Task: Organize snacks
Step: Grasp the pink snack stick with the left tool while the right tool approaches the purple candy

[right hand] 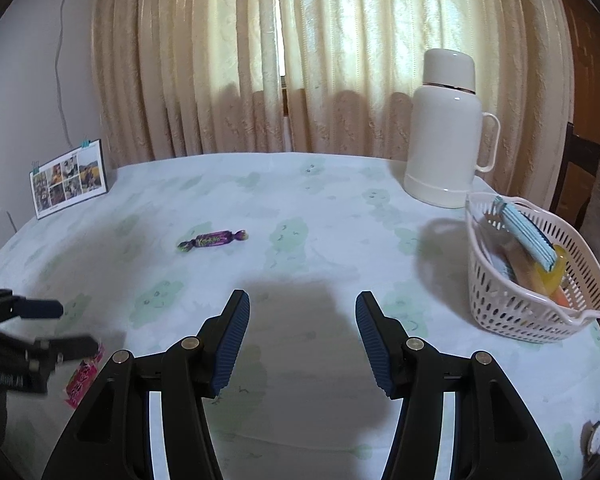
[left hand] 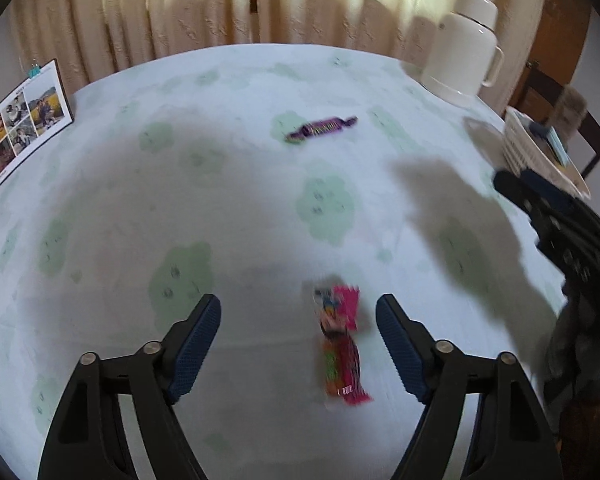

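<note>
Both wrist views look forward toward the curtain; the left sits low over the worktop (left hand: 228, 92), the right farther back. Both share the purple candy (left hand: 321, 128) (right hand: 212, 239).

Bare tablecloth (right hand: 300, 208) mid-table, thermos (right hand: 446, 136) and basket (right hand: 500, 312) blocking right edge, photo card (right hand: 70, 182) far left
</note>
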Tool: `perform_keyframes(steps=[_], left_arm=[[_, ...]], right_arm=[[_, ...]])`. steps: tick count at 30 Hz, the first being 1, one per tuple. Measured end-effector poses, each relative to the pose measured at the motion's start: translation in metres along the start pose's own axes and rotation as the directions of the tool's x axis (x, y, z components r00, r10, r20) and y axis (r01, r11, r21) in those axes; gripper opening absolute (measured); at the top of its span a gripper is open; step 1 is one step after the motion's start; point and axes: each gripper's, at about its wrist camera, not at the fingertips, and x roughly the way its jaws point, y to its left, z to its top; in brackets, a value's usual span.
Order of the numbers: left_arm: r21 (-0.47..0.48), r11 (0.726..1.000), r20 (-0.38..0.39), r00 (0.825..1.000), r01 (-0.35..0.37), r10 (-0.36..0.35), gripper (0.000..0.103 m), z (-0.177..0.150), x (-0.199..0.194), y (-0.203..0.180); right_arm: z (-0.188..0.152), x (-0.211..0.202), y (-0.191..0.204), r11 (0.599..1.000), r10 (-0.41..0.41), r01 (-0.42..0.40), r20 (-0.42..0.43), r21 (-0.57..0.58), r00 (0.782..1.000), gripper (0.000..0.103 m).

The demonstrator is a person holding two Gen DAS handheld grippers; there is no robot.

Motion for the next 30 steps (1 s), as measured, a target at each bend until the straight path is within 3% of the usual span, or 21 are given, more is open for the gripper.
perform_keyframes(steps=[5,8,12,23,30], left_arm=[[-0.002,1.0,-0.038,0.999,0.029,-0.029,0.062,-0.016,0.002,0.003],[0.0,1.0,-0.031,0.999,0.016,-0.016,0.047,-0.018,0.002,0.005],[-0.004,0.999,-0.017,0.999,0.039,-0.039,0.018,-0.016,0.003,0.008],[-0.083,0.995,0.097,0.994,0.057,-0.049,0.016,0.002,-0.007,0.03],[-0.147,0.986,0.095,0.994,0.077,-0.063,0.016,0.004,0.002,0.043]], right_arm=[[0.001,0.008,0.0,0.999,0.024,-0.023,-0.034,0.024,0.999,0.057],[0.002,0.015,-0.001,0.997,0.051,-0.047,-0.06,0.057,0.997,0.057],[0.003,0.024,0.003,0.995,0.071,-0.065,-0.085,0.069,0.994,0.057],[0.023,0.069,0.029,0.987,0.161,-0.153,-0.18,0.057,0.97,0.057],[0.04,0.112,0.052,0.969,0.246,-0.231,-0.258,0.09,0.934,0.057]])
